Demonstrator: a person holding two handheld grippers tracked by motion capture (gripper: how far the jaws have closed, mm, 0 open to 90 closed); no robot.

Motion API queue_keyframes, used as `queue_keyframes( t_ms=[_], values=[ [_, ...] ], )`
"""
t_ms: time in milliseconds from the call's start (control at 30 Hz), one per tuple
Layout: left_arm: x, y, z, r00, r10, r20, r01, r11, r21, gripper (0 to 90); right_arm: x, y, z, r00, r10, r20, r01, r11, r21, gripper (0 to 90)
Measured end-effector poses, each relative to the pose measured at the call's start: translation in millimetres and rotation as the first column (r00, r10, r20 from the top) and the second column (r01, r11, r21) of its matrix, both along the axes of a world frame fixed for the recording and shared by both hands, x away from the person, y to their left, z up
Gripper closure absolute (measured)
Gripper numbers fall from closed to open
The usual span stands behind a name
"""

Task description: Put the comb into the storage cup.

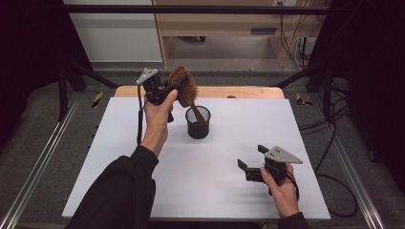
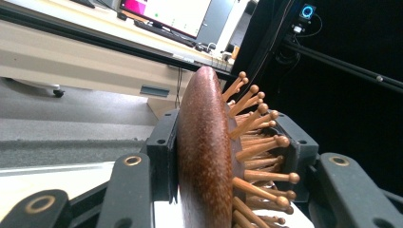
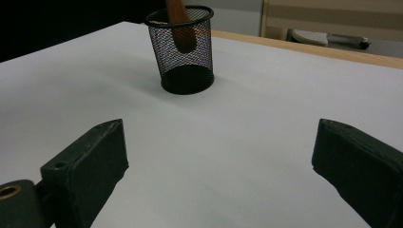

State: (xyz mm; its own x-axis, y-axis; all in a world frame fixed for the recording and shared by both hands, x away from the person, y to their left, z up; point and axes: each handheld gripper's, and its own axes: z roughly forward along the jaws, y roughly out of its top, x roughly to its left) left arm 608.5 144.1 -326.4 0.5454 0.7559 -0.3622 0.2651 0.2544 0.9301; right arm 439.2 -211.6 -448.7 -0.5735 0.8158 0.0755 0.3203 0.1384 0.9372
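A brown wooden hairbrush (image 1: pixel 184 86) with peg bristles stands tilted above a black mesh cup (image 1: pixel 198 122), its handle end dipping inside the cup (image 3: pixel 183 33). My left gripper (image 1: pixel 167 90) is shut on the brush head; in the left gripper view the pads clamp the smooth back and the bristle side of the brush (image 2: pixel 206 156). My right gripper (image 1: pixel 252 157) rests low over the white table top at the front right, jaws wide apart with nothing between them (image 3: pixel 218 156). It points toward the mesh cup (image 3: pixel 185 52).
The white table top (image 1: pixel 215 167) has a wooden strip along its far edge (image 1: pixel 248 92). Metal rails run along both sides. Behind the table stands wooden furniture with cables (image 1: pixel 296 43). A desk with a lit monitor (image 2: pixel 166 14) lies beyond the brush.
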Motion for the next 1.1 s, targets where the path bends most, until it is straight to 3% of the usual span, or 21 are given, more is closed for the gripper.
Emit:
queue_keyframes(
  t_ms=[67, 300, 533, 1100],
  values=[
    [-0.7, -1.3, -1.7, 1.0, -0.001, 0.003, 0.001, 0.9998, 0.018, 51.0, 0.0, -0.1, 0.1, 1.0, 0.0, 0.0, 0.0, 1.0, 0.001, 4.8],
    [-0.8, -5.6, -5.7, 0.9999, -0.015, -0.007, 0.015, 0.9997, 0.021, 50.9, -0.1, 0.1, 0.0, 1.0, 0.0, 0.0, 0.0, 1.0, 0.001, 4.8],
    [-2.8, -11.1, -6.7, 0.9997, -0.025, 0.006, 0.024, 0.9976, 0.064, 50.9, -0.4, 0.3, 0.1, 1.0, 0.002, -0.001, -0.002, 1.0, 0.0, 4.8],
    [-3.3, -17.7, -12.9, 0.9991, -0.04, 0.009, 0.039, 0.9946, 0.096, 50.8, -0.6, 0.8, -0.2, 1.0, 0.006, -0.007, -0.006, 1.0, -0.001, 4.8]
  ],
)
